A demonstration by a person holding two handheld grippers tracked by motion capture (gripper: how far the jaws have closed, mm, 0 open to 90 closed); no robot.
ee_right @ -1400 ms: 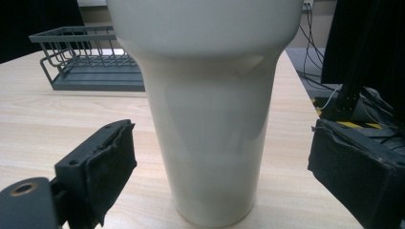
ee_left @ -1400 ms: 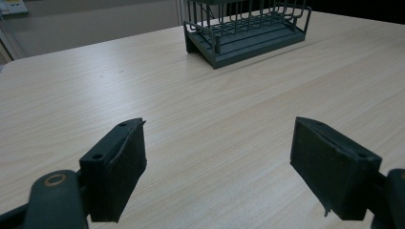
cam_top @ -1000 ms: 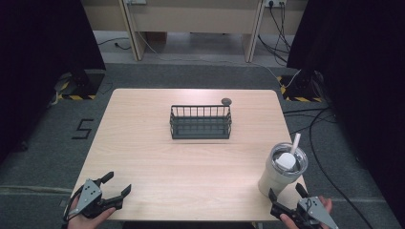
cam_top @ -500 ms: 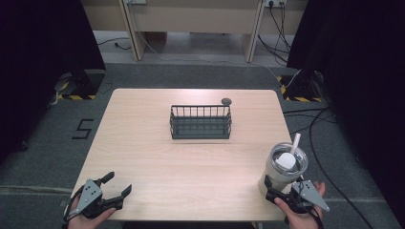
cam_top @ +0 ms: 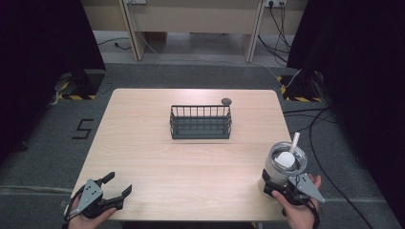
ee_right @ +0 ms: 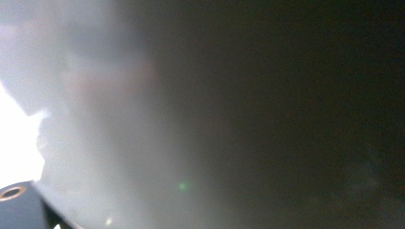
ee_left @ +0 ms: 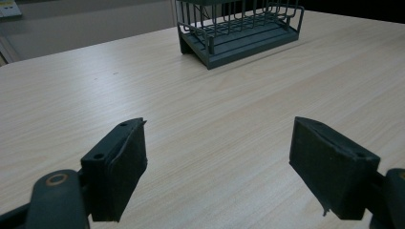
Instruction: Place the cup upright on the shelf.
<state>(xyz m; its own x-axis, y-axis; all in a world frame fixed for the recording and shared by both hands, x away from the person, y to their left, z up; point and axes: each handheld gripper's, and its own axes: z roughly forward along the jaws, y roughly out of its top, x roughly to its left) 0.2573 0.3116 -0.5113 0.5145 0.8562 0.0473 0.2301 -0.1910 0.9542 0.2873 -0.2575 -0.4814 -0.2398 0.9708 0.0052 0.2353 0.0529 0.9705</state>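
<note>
A clear tumbler (cam_top: 285,164) with a lid and a white straw (cam_top: 294,141) stands near the table's front right corner. My right gripper (cam_top: 275,187) is pressed up against its lower part, with the black jaws on either side of the base. The tumbler's wall (ee_right: 191,119) is a close blur in the right gripper view, so the jaws' grip is unclear. My left gripper (cam_top: 119,182) rests at the front left, open, with bare table between its jaws (ee_left: 217,123). A dark wire basket (cam_top: 200,121) (ee_left: 239,24) stands at mid-table.
A small dark round object (cam_top: 226,101) lies just behind the basket's right end. The wooden table (cam_top: 143,143) has bare surface between the basket and both grippers. Cables run over the floor on the right.
My right gripper has moved forward from the table's front right edge up to the tumbler's base. The left gripper has stayed where it was.
</note>
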